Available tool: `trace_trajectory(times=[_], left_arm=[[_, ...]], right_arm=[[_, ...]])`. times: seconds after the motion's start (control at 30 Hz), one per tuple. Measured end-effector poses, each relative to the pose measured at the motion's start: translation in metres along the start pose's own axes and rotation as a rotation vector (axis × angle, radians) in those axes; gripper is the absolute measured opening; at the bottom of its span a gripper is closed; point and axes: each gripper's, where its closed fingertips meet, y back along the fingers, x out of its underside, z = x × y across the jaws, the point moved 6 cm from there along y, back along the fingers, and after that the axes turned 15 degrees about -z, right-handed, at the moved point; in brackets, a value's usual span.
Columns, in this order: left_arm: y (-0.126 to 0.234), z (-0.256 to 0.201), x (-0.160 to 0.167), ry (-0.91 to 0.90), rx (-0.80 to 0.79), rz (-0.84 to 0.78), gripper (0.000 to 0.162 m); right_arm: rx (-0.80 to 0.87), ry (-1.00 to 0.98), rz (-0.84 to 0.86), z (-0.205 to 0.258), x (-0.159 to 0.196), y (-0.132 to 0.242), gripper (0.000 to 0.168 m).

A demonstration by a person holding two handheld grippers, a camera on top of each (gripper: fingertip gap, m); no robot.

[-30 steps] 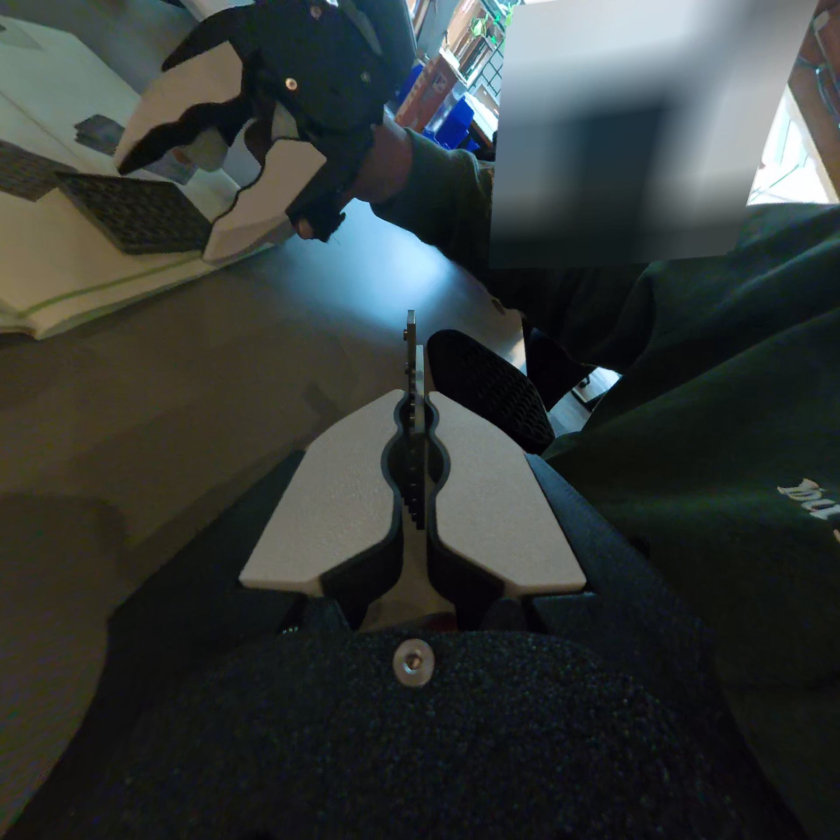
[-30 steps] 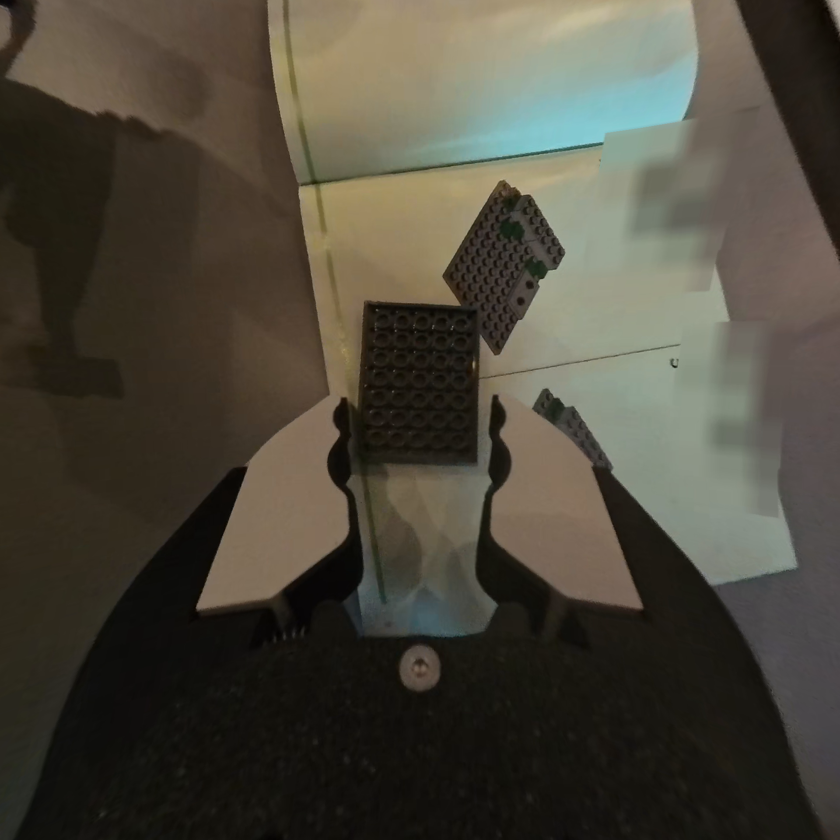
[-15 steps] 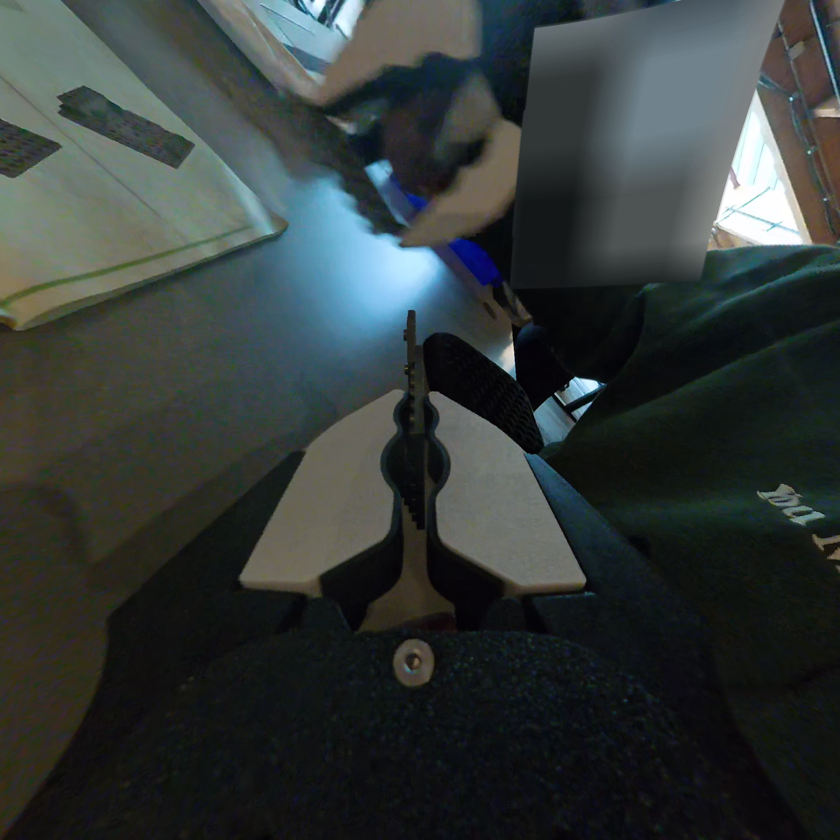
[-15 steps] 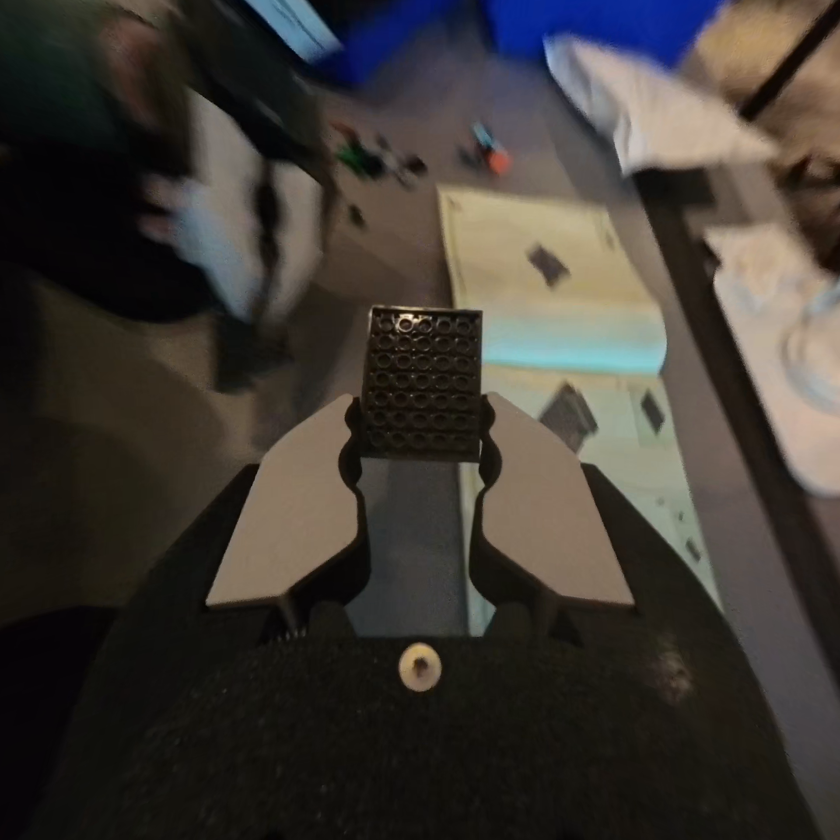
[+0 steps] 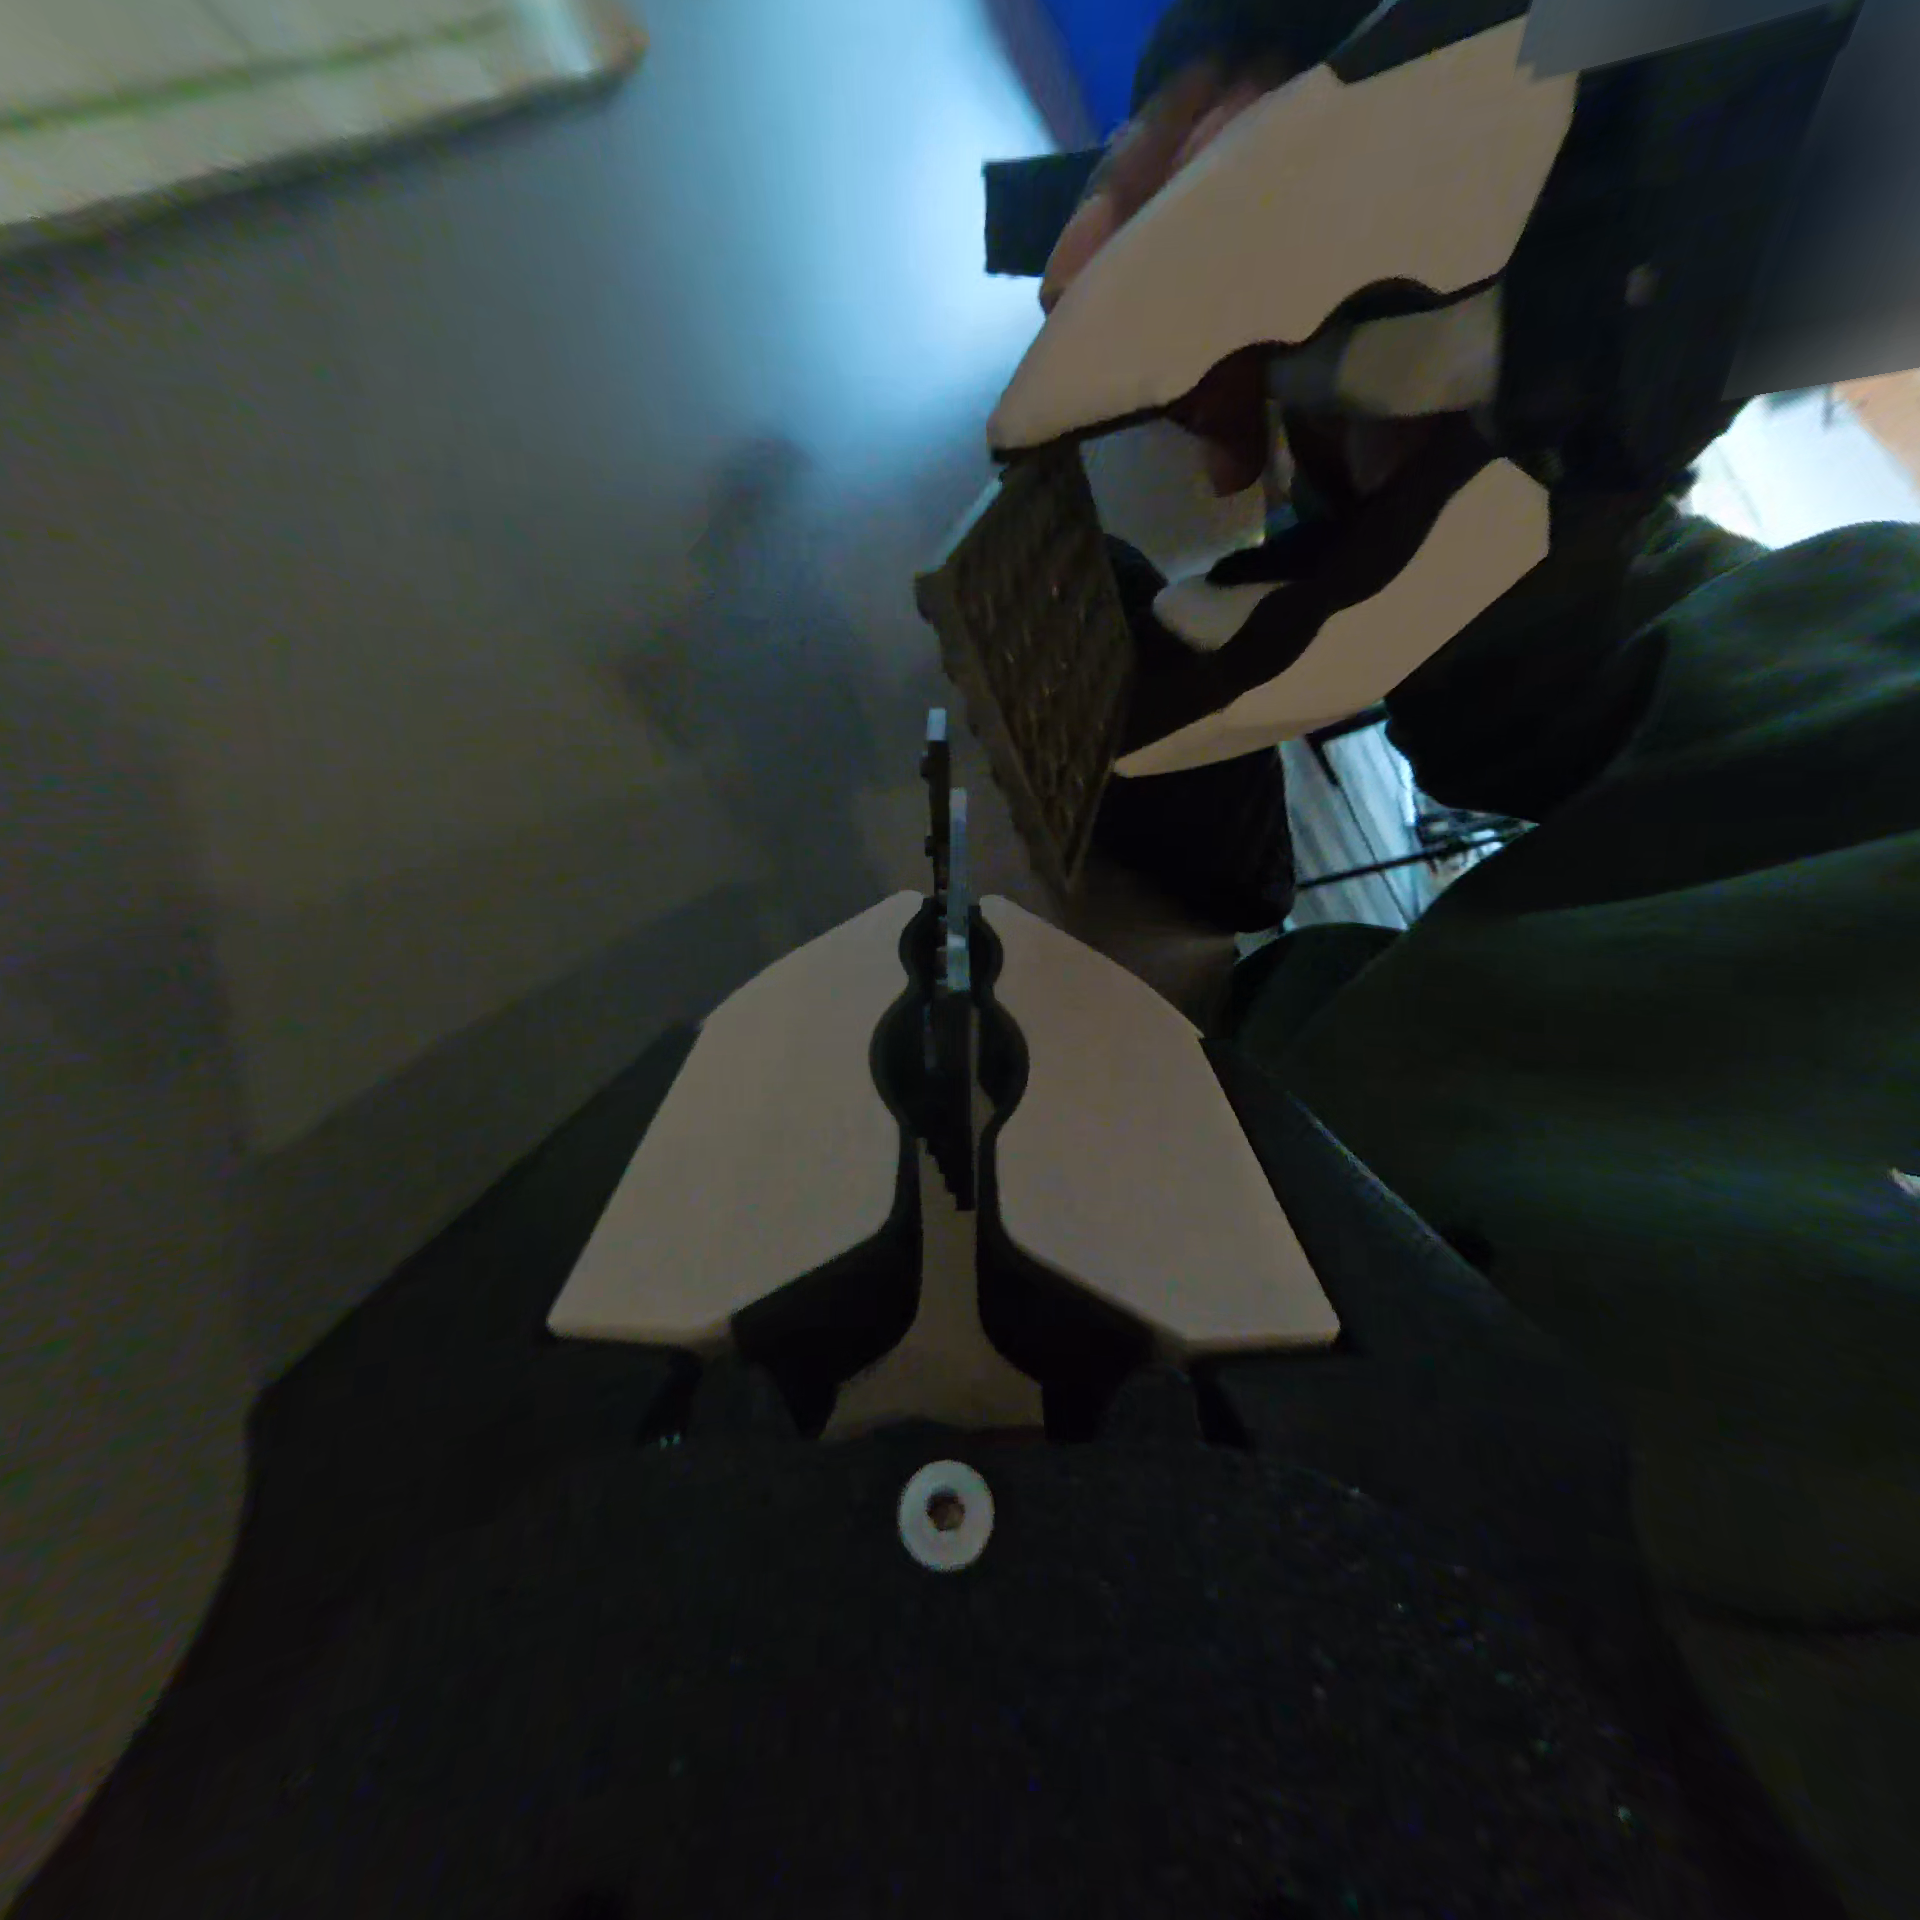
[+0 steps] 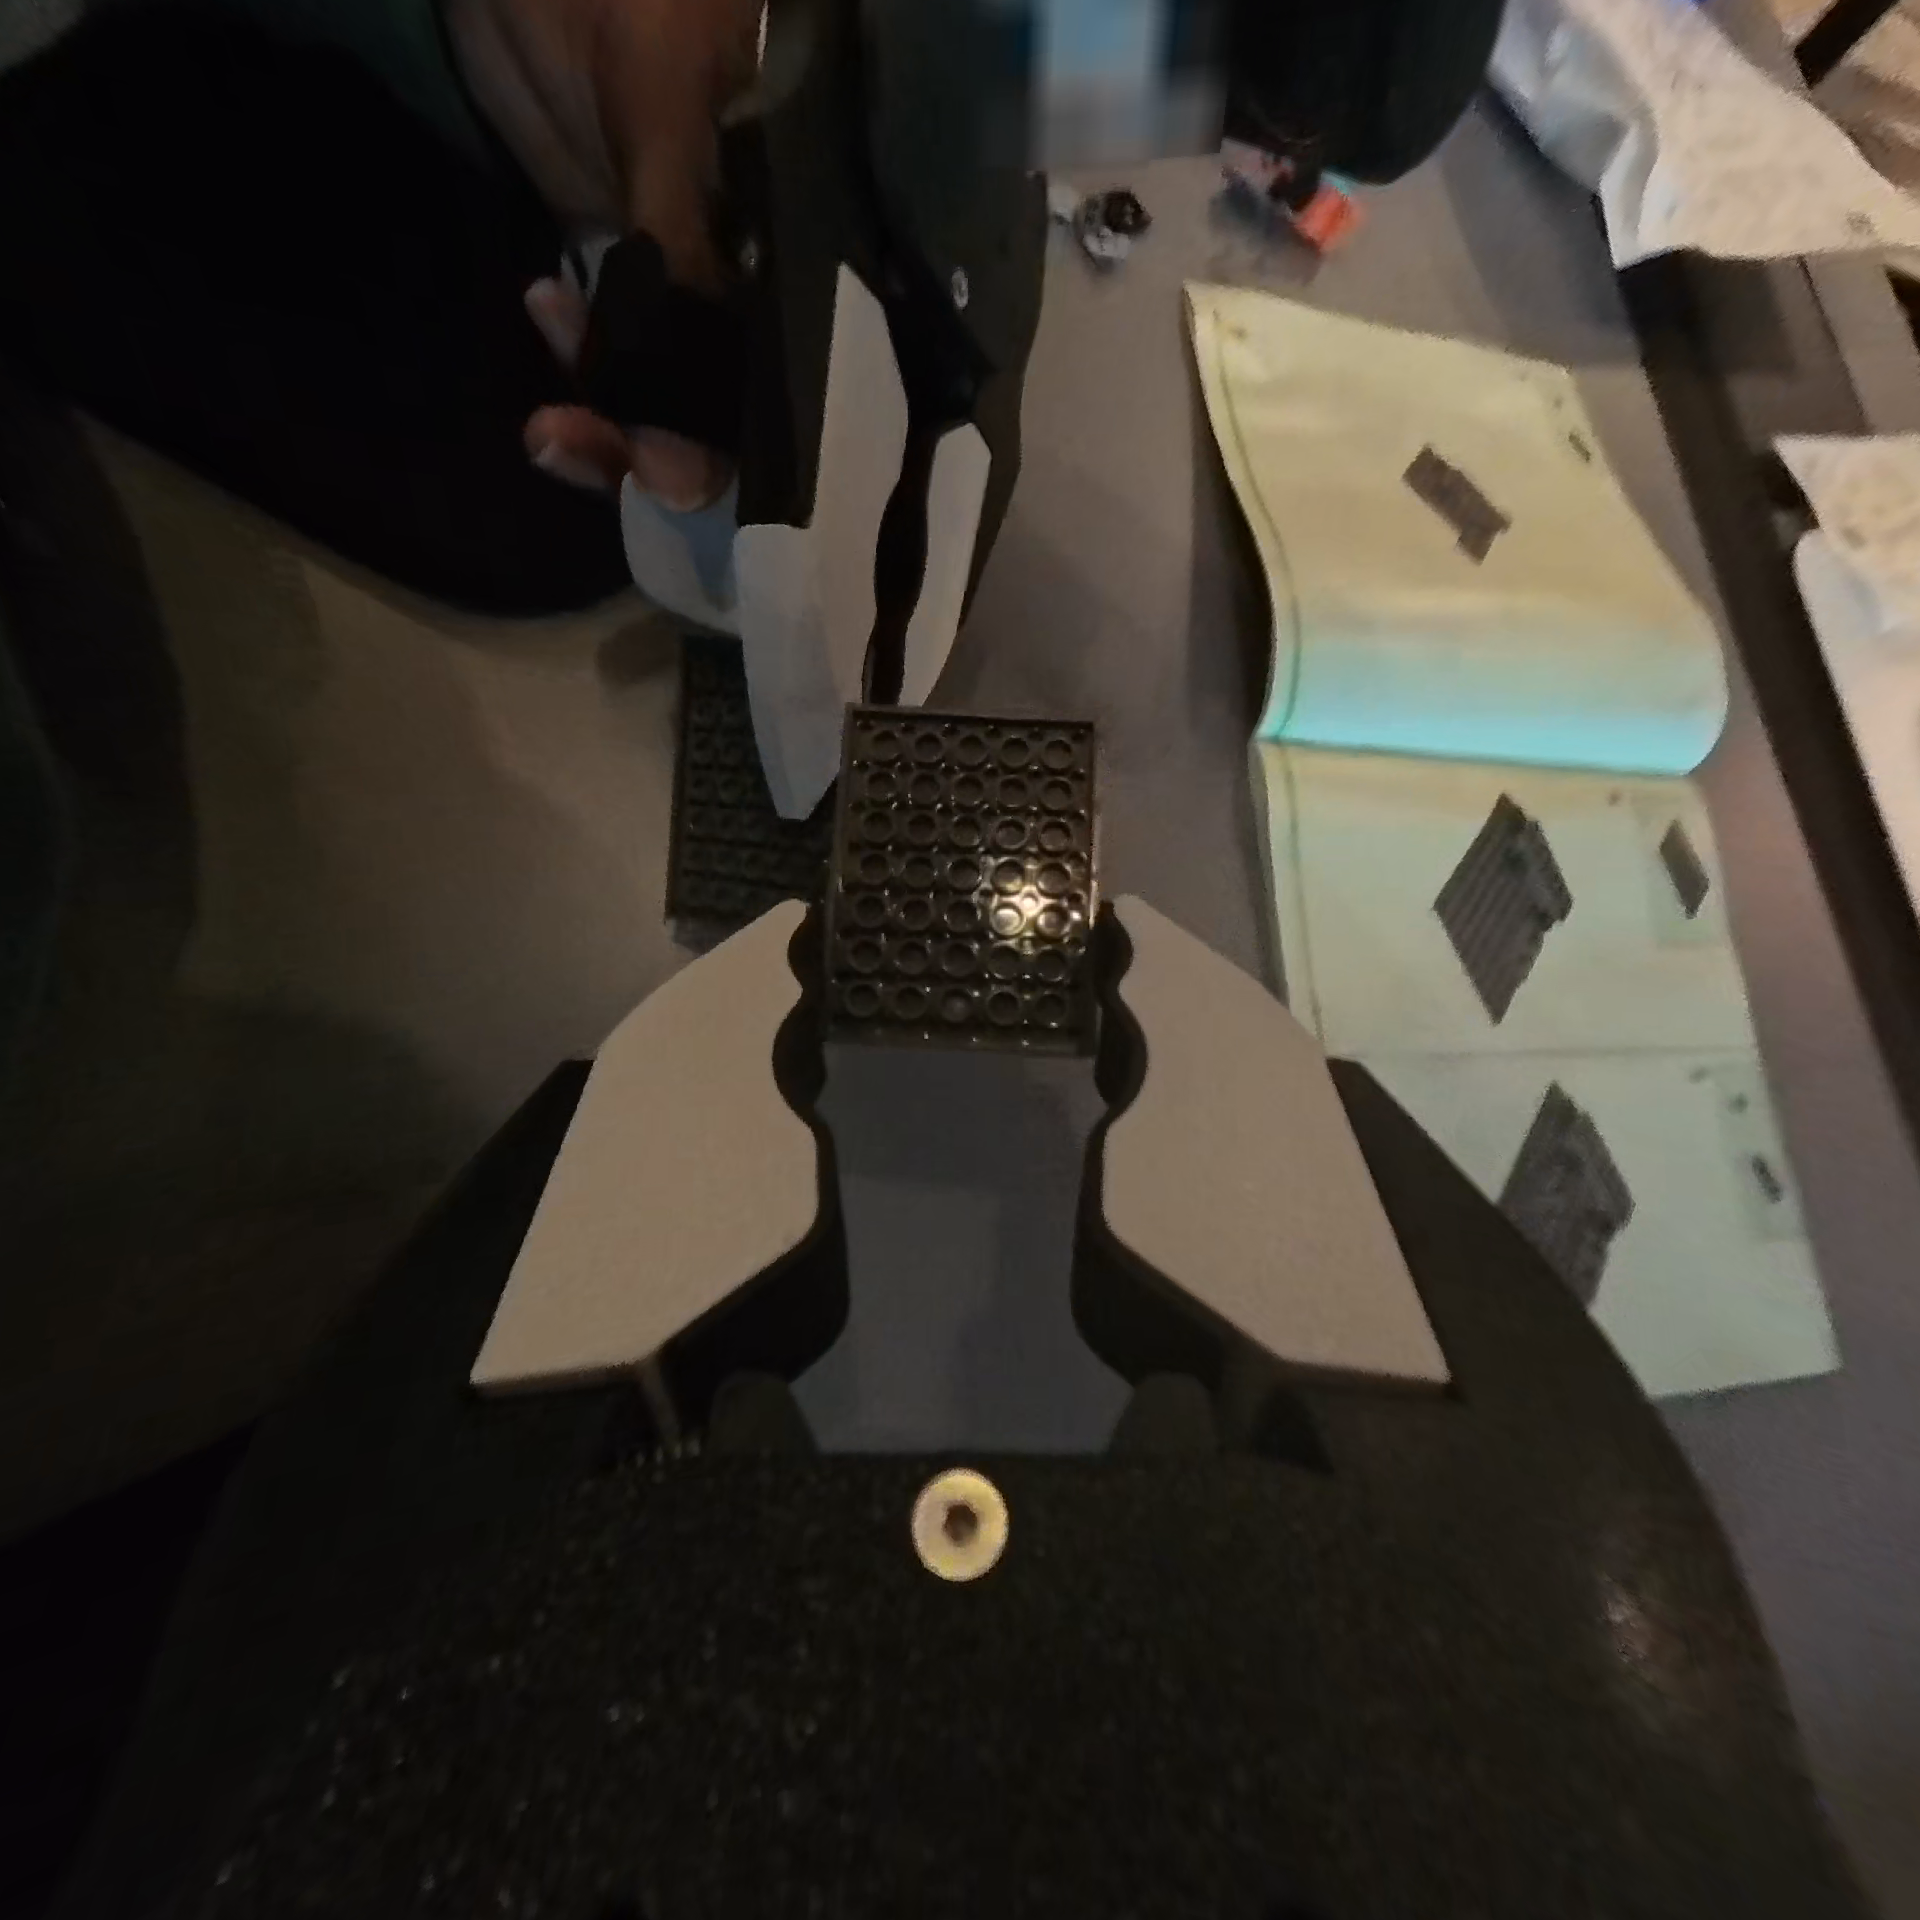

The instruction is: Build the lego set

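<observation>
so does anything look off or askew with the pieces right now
Nothing looks damaged or spilled. The right gripper clamps the dark plate squarely by its side edges, underside up. The left gripper pinches its stacked plates edge-on. The instruction booklet lies open, pages bowed.

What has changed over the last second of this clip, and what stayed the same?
The right claw closed on the dark plate, which lay on the instruction booklet, lifted it and carried it toward the left claw. The left claw stayed shut on its thin plate assembly, edge-on.
</observation>
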Motion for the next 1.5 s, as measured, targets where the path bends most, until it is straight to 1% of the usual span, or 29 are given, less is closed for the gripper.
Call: trace_trajectory(times=[0.27, 0.5, 0.73, 1.0, 1.37, 1.43, 1.5], left_arm=[[-0.008, 0.005, -0.003, 0.054, 0.026, 0.041, 0.006], [-0.008, 0.006, -0.002, 0.075, 0.024, 0.047, 0.012], [-0.009, 0.005, -0.002, 0.08, 0.05, 0.053, 0.013], [-0.009, 0.004, -0.003, 0.088, 0.068, 0.036, 0.014], [-0.008, 0.003, -0.003, 0.091, 0.068, 0.026, 0.012], [-0.007, 0.003, -0.003, 0.088, 0.075, 0.023, 0.011], [-0.007, 0.003, -0.003, 0.084, 0.077, 0.021, 0.011]], right_arm=[[0.017, -0.044, -0.048, 0.005, 0.021, 0.001, 0.05], [0.027, -0.095, -0.074, 0.002, 0.032, -0.002, 0.05], [0.044, -0.114, -0.102, 0.004, 0.03, -0.007, 0.05], [0.067, -0.024, -0.074, 0.008, 0.023, -0.016, 0.05], [0.106, 0.001, -0.064, 0.012, 0.02, -0.017, 0.05], [0.106, -0.019, -0.08, 0.011, 0.019, -0.015, 0.056], [0.08, -0.093, -0.117, 0.009, 0.02, -0.009, 0.062]])
